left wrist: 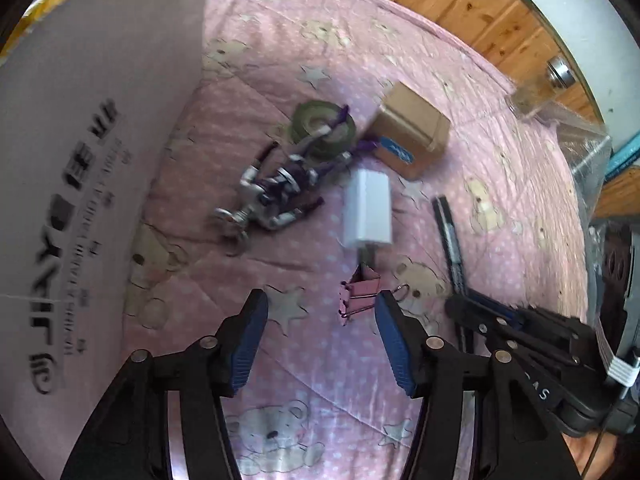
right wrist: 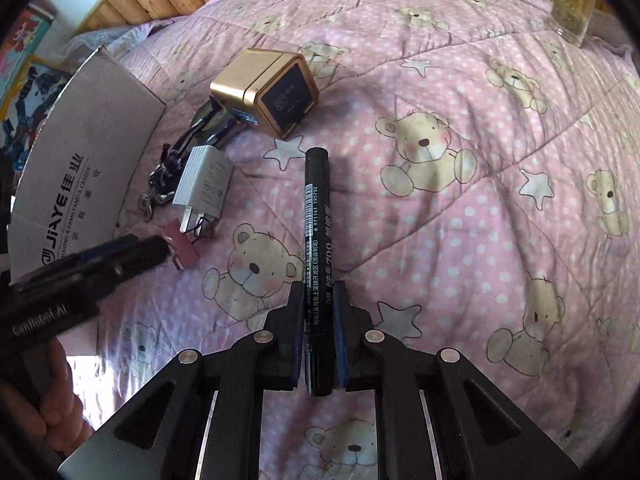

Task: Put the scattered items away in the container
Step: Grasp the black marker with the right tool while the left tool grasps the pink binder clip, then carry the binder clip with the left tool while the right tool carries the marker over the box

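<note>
My right gripper (right wrist: 318,300) is clamped on the black cylindrical marker pen (right wrist: 317,216), which points toward 12 o'clock over the pink bear-print quilt (right wrist: 480,220). My left gripper (left wrist: 322,312) stands wide apart, holding nothing, the pink metal binder clip (left wrist: 360,290) just ahead of its right finger. The grey cardboard box (right wrist: 84,168) stands at 9 o'clock; its inside is hidden. Judgement: early stage. Left outside: white plug-in charger (left wrist: 368,208), gold cube tin (right wrist: 268,90), purple-and-white toy figure (left wrist: 276,188), green tape roll (left wrist: 322,128).
</note>
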`<action>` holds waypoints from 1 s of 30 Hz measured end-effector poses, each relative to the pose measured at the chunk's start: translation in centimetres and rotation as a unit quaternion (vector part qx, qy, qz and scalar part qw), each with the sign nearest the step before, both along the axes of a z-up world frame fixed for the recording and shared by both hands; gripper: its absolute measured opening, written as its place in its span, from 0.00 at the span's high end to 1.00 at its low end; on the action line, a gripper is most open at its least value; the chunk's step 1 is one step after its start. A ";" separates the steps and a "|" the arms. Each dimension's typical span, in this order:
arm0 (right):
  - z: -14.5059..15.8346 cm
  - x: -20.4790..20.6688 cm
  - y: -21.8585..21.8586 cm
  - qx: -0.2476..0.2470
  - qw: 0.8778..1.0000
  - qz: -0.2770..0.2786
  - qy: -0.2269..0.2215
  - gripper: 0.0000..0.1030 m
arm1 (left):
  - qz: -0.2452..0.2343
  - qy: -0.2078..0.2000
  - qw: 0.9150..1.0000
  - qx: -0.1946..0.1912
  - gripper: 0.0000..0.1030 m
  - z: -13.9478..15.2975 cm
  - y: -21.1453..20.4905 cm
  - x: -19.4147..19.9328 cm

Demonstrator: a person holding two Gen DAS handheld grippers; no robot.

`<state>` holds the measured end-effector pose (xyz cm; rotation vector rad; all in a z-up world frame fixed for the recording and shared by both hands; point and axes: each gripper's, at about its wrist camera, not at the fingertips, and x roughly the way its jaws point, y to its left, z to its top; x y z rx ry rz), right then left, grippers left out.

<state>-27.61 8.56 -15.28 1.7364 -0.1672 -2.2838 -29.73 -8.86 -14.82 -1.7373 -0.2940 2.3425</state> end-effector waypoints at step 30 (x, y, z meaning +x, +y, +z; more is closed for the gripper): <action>-0.5 0.1 0.6 -0.020 0.999 -0.027 0.028 0.85 | -0.217 0.118 0.969 -0.016 0.47 -1.5 3.2 1.7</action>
